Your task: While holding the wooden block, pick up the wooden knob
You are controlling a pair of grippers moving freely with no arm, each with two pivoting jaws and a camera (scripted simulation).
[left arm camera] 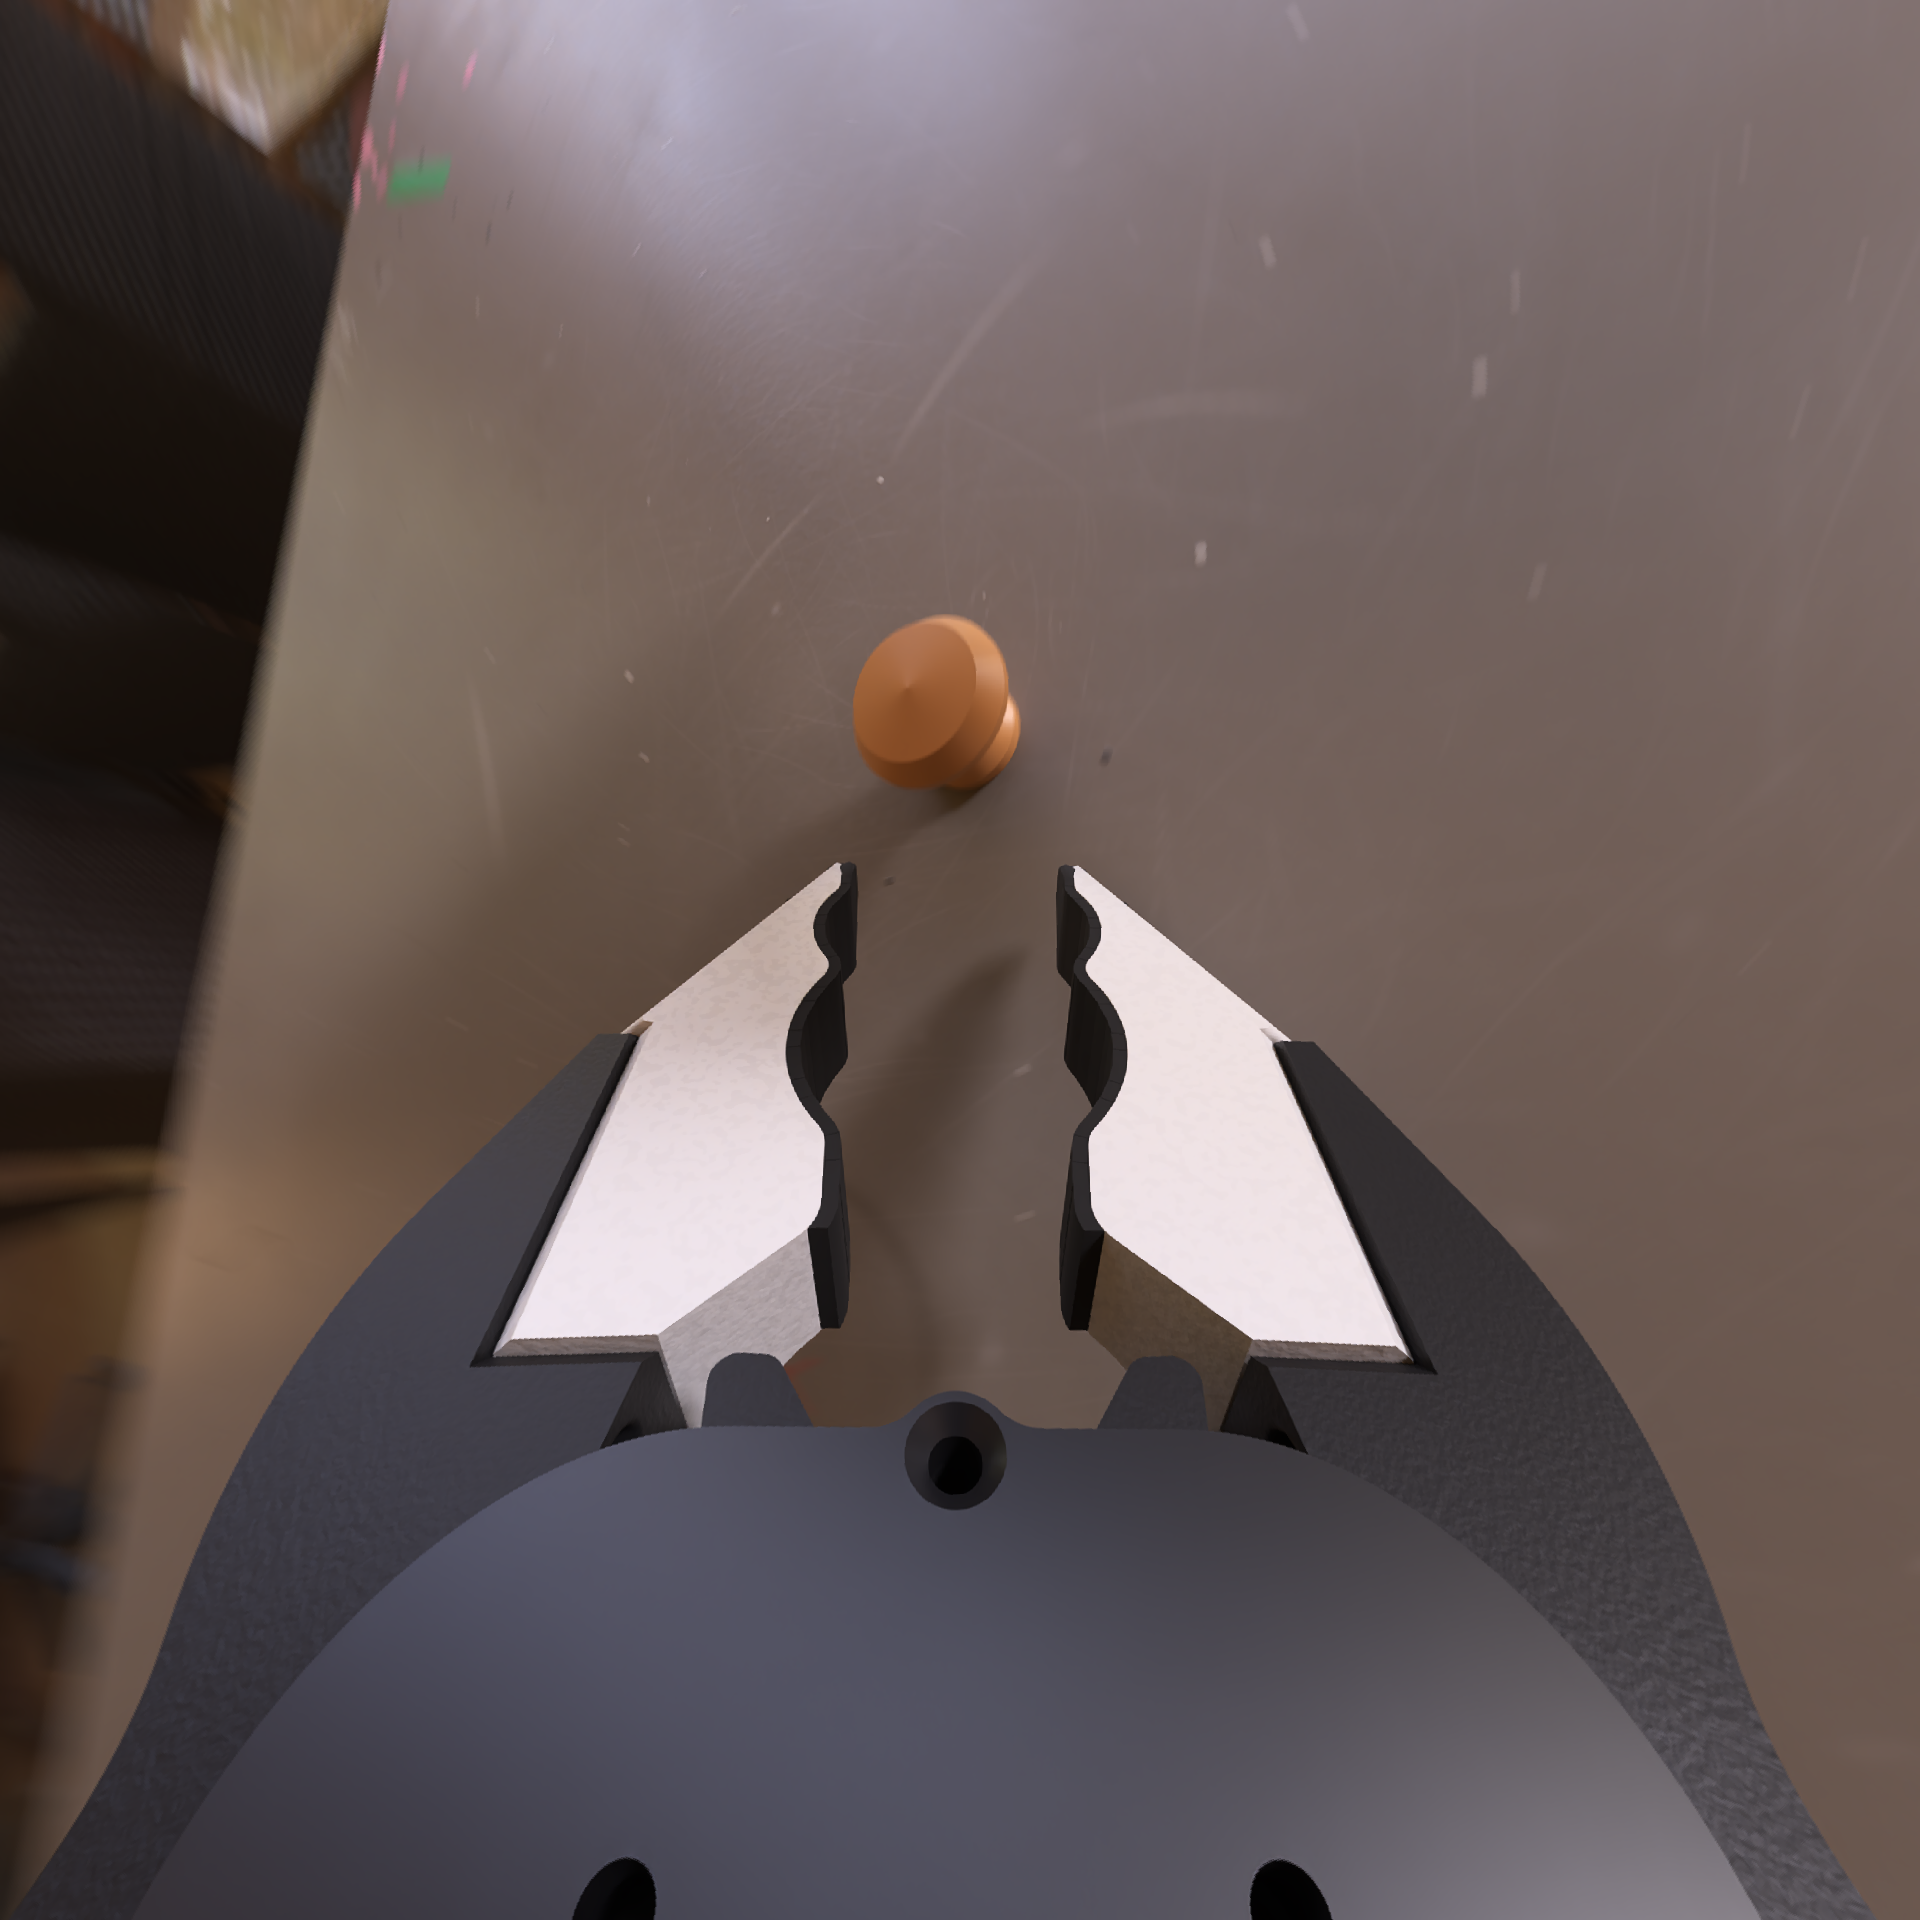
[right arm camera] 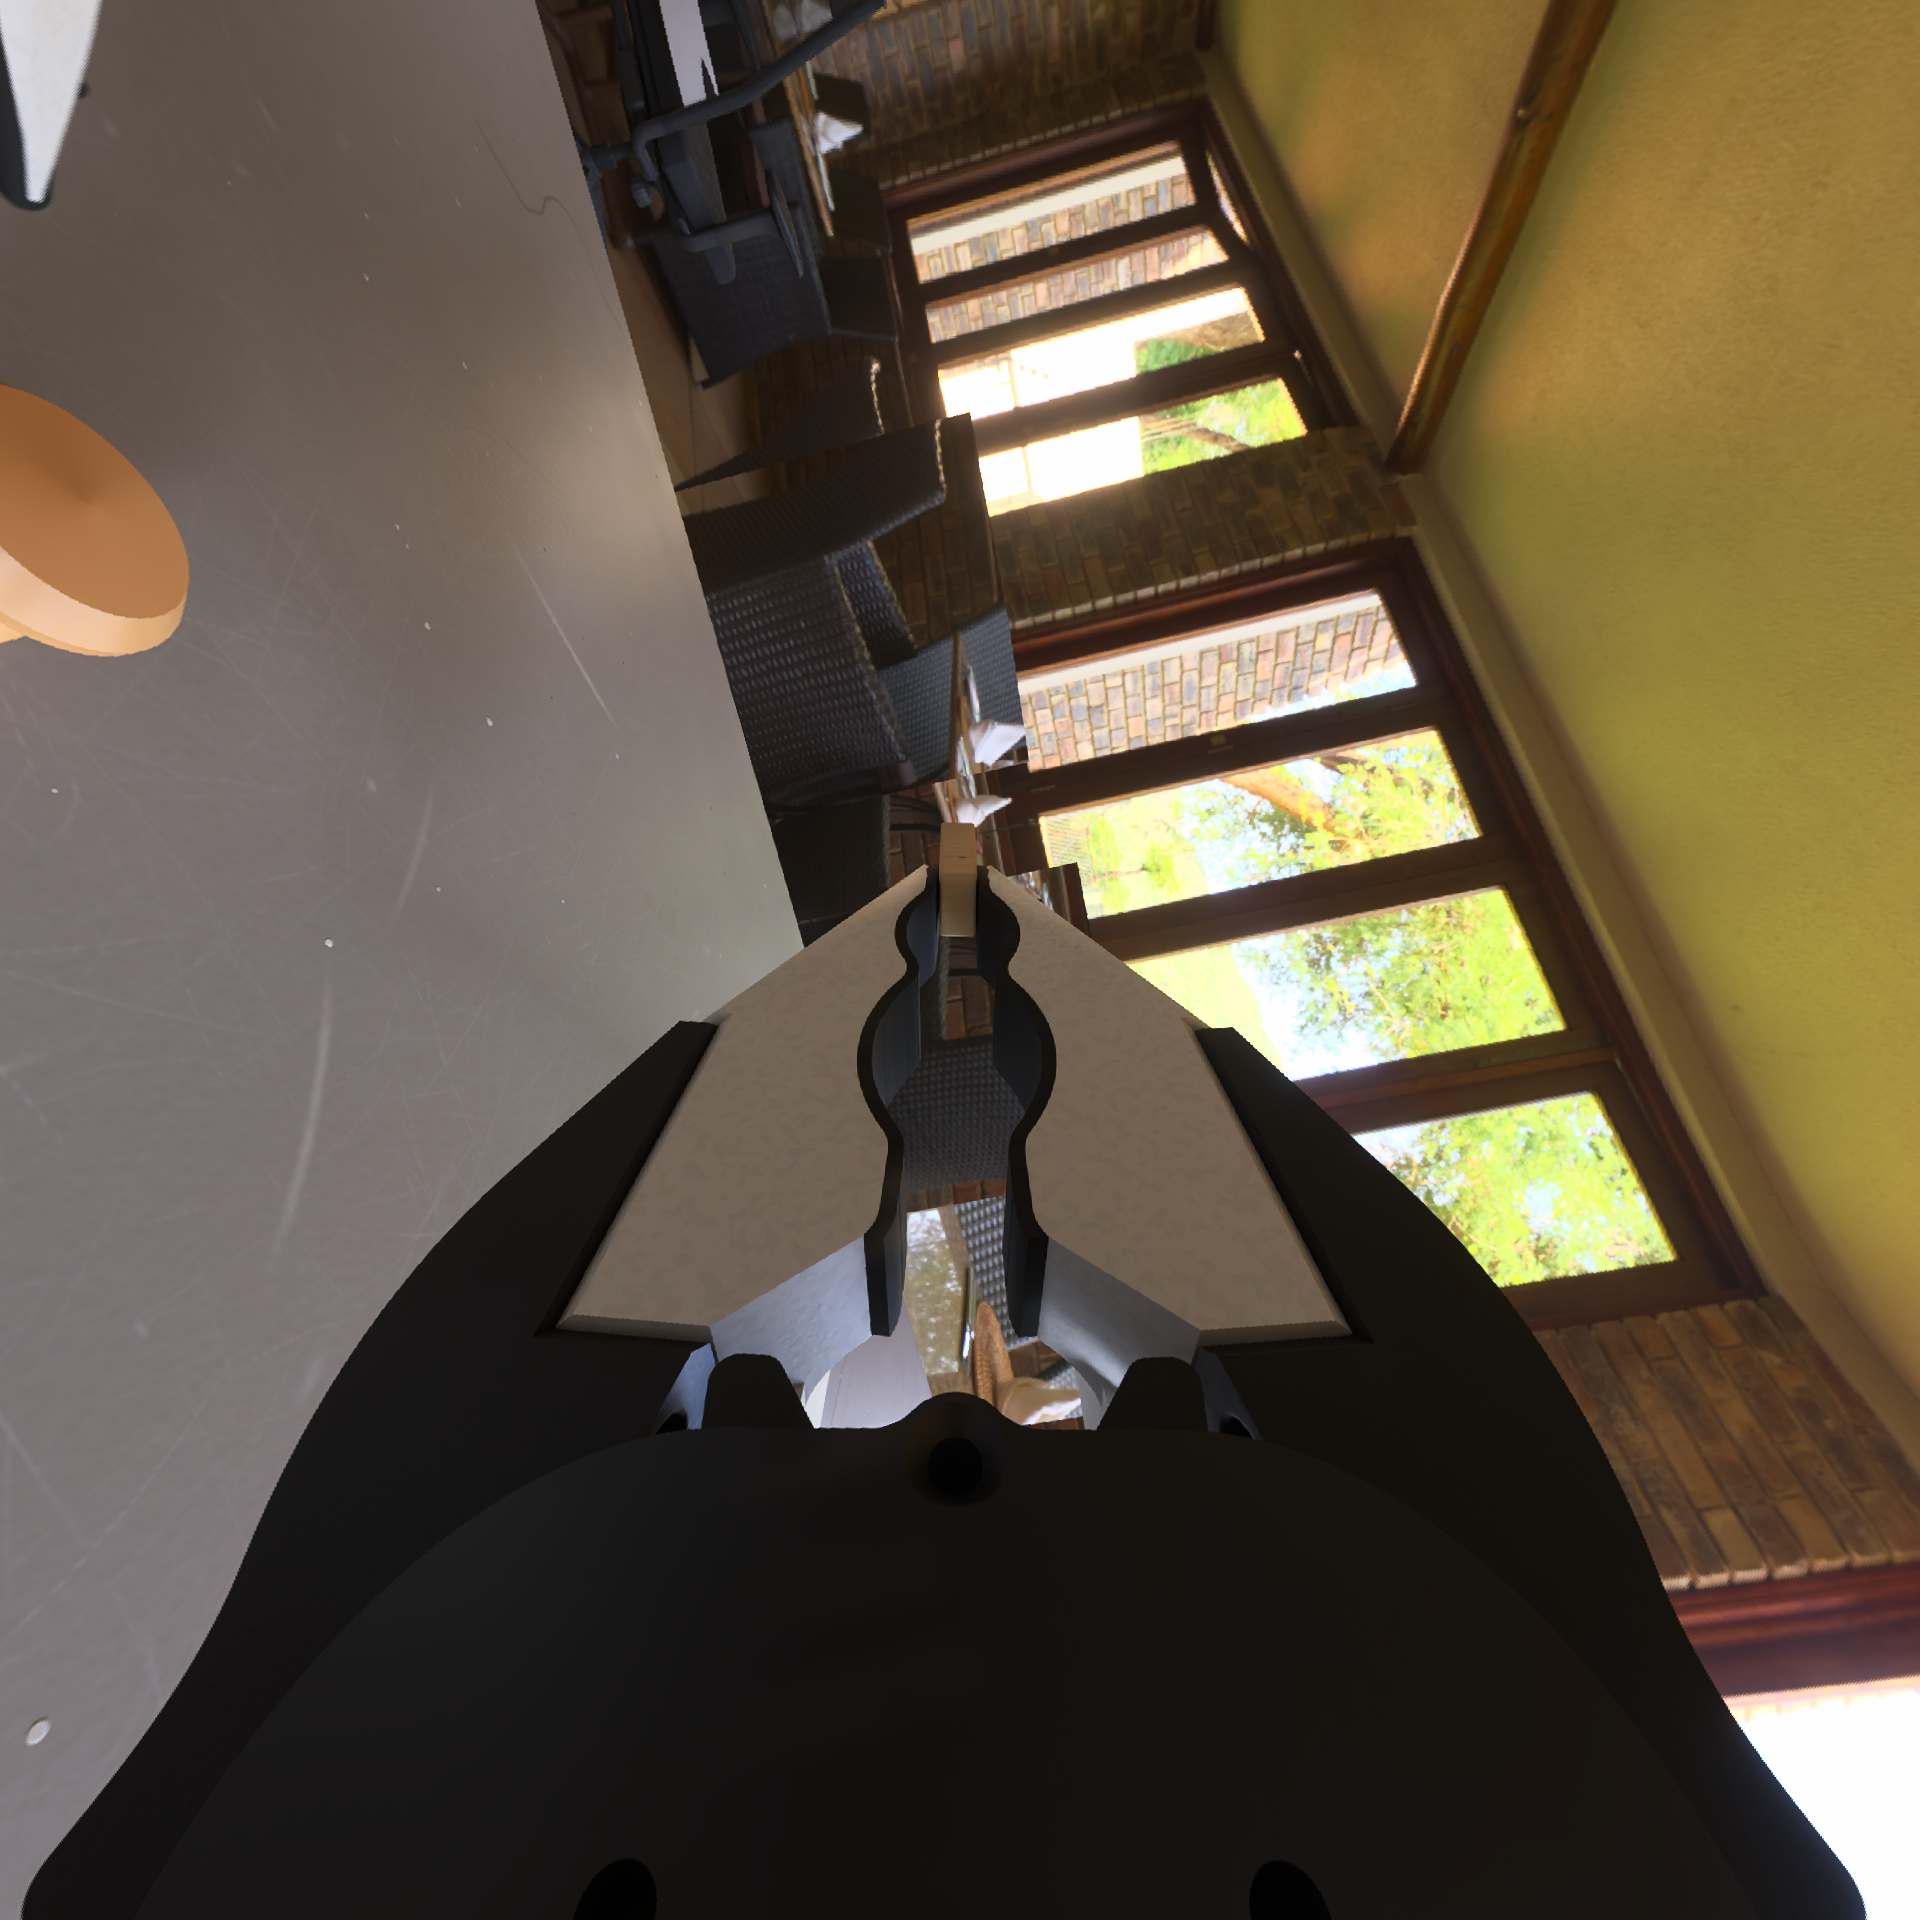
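A small orange-brown wooden knob (left arm camera: 930,701) stands on the grey table (left arm camera: 1351,520), its round cap facing me. My left gripper (left arm camera: 956,883) is open and empty, its fingertips a short way short of the knob, which lies just ahead of the gap. My right gripper (right arm camera: 958,883) is shut on a thin pale wooden block (right arm camera: 956,878) pinched at its fingertips and held off the table, rolled on its side. The knob's cap (right arm camera: 83,530) shows large at the left edge of the right wrist view.
The table's edge (left arm camera: 301,623) runs down the left of the left wrist view. A tip of the left gripper's finger (right arm camera: 42,94) shows at the top left of the right wrist view. The table edge (right arm camera: 707,582) crosses that view; dark wicker chairs (right arm camera: 821,644) and windows lie beyond.
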